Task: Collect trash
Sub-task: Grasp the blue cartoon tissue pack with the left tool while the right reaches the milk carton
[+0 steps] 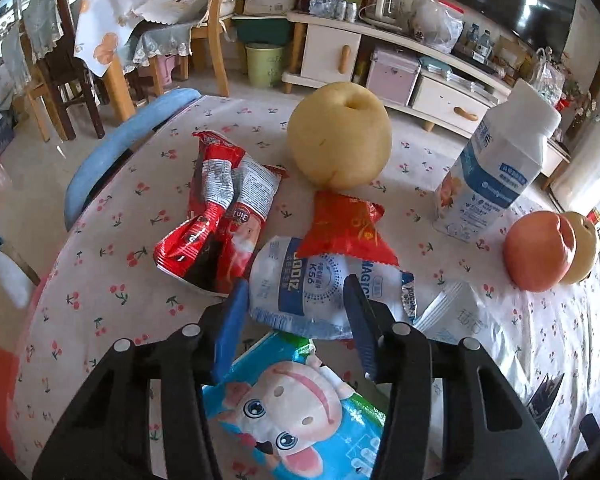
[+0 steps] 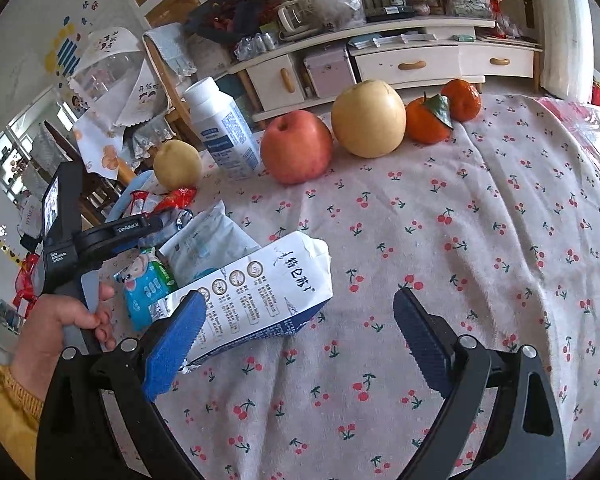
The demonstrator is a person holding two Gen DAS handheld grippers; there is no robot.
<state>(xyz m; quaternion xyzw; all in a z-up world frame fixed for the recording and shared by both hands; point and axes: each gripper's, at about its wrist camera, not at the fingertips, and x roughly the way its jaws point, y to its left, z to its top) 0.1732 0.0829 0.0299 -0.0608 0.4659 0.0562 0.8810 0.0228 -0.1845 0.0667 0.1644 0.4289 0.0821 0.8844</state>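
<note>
My left gripper (image 1: 296,312) points down over a pile of trash on the cherry-print tablecloth (image 1: 100,280). Its pads touch both sides of a crumpled blue-and-white wrapper (image 1: 300,284), which still lies on the cloth. Around it lie red snack wrappers (image 1: 220,208), a small red wrapper (image 1: 348,228), a blue cartoon packet (image 1: 300,412) and a white packet (image 1: 452,312). My right gripper (image 2: 300,294) stands wide open above the cloth. A crushed white milk carton (image 2: 260,292) lies against its left pad (image 2: 176,344). A person's hand (image 2: 60,320) holds the left gripper's handle.
Fruit stands along the far side: a red apple (image 2: 296,146), a large pear (image 2: 368,120), two oranges (image 2: 426,120), and a smaller pear (image 2: 178,164). A white bottle (image 2: 224,128) stands upright beside them. Chairs and a low cabinet (image 2: 420,64) lie beyond the table edge.
</note>
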